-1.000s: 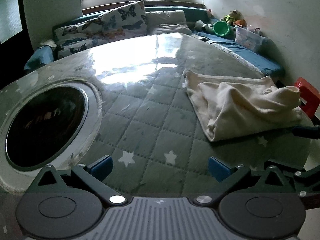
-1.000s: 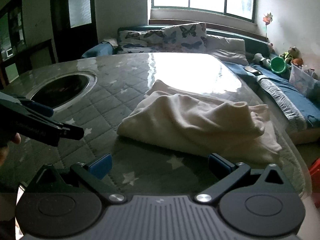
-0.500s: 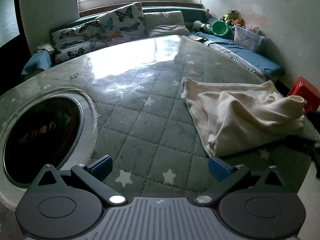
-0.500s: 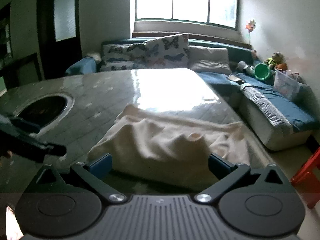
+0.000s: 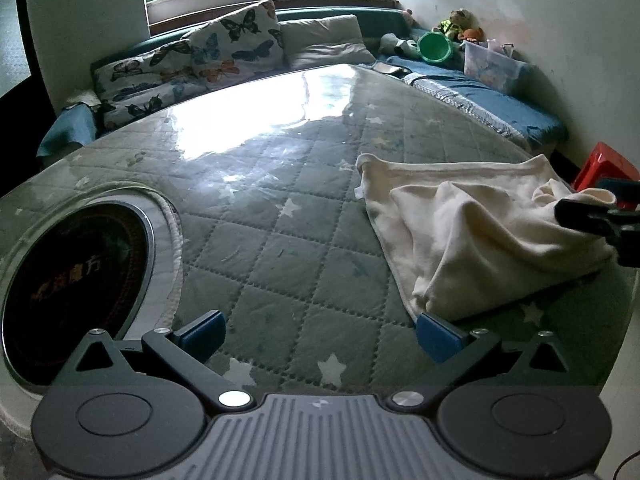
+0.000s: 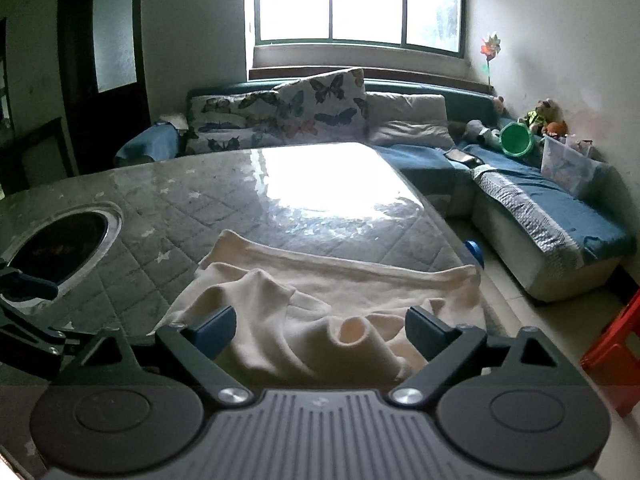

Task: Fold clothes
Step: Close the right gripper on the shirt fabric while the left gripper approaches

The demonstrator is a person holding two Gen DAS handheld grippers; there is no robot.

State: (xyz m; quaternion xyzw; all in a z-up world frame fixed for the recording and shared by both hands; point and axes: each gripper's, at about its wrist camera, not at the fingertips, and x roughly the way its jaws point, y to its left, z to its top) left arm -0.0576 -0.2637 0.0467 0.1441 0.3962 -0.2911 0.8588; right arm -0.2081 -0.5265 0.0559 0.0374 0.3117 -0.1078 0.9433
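A crumpled cream garment (image 5: 480, 232) (image 6: 320, 304) lies on the right part of a table with a green quilted star cover (image 5: 280, 240). My right gripper (image 6: 320, 328) reaches over the garment's near bunched edge. Its jaws are closing with raised folds between them, and the blue pads (image 6: 426, 330) stand clear of the cloth. In the left wrist view that right gripper (image 5: 592, 216) shows at the garment's right end. My left gripper (image 5: 320, 332) is open over bare cover, its right pad (image 5: 438, 336) just short of the garment's near left corner.
A round dark inset (image 5: 72, 280) (image 6: 60, 248) sits in the table's left part. A sofa with butterfly cushions (image 6: 312, 116) runs along the far and right sides. A red stool (image 6: 612, 360) stands on the floor past the table's right edge.
My right gripper has moved forward over the garment, so folds now lie between its jaws, which have narrowed a little. The left gripper has drifted slightly toward the garment's corner.
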